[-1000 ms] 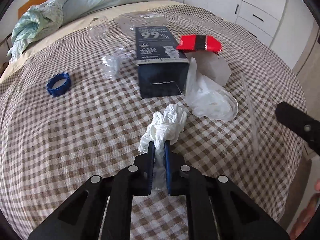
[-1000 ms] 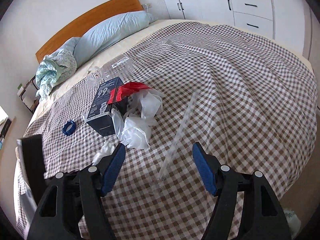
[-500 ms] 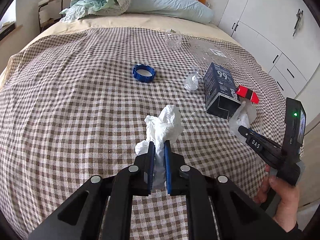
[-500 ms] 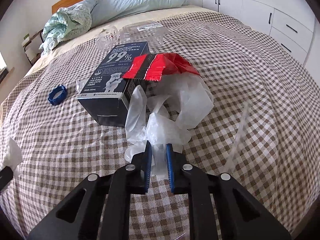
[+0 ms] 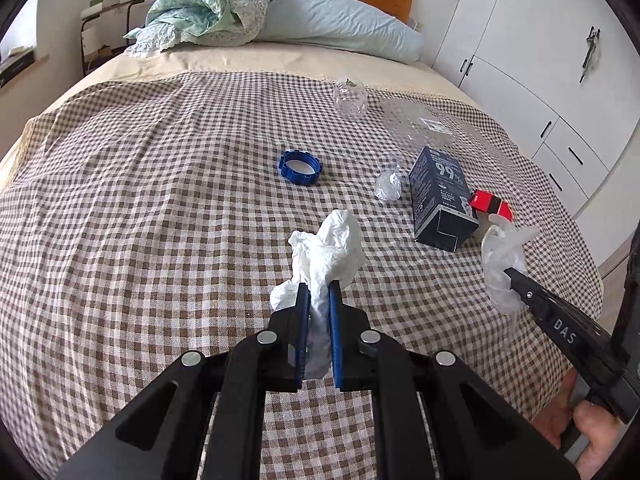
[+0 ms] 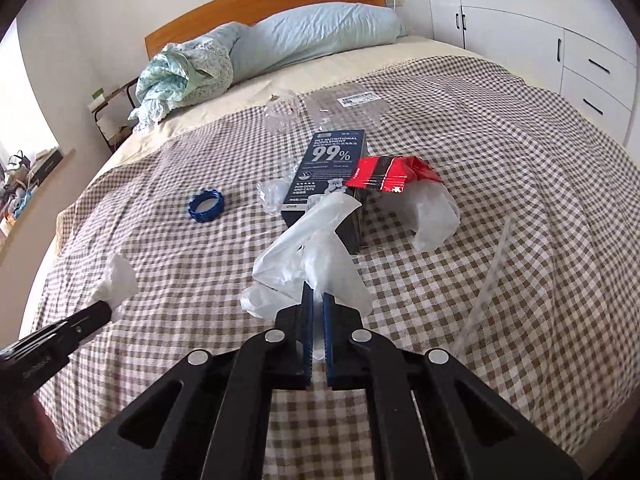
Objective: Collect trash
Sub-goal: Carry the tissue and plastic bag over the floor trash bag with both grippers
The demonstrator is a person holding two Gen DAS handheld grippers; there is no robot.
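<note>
My left gripper (image 5: 319, 286) is shut on a crumpled white tissue (image 5: 330, 248), held above the checked bedspread (image 5: 140, 208). My right gripper (image 6: 318, 298) is shut on a clear plastic bag (image 6: 316, 256), lifted off the bed; it also shows in the left wrist view (image 5: 502, 256). On the bed lie a dark box marked 99% (image 6: 328, 176), a red wrapper (image 6: 394, 174), a blue ring (image 6: 206, 206), crumpled clear plastic (image 6: 272, 196), another plastic bag (image 6: 434, 216) and a clear strip (image 6: 492, 276).
A clear cup (image 6: 282, 112) and a flat clear package (image 6: 346, 108) lie further back. Pillows (image 6: 316, 40) and bunched bedding (image 6: 180, 76) sit by the wooden headboard. White cupboards (image 6: 560, 32) stand to the right. A side shelf (image 6: 44, 168) is on the left.
My right gripper went from open to shut on the clear plastic bag and lifted it. My left gripper, still holding the tissue, has turned and drawn back.
</note>
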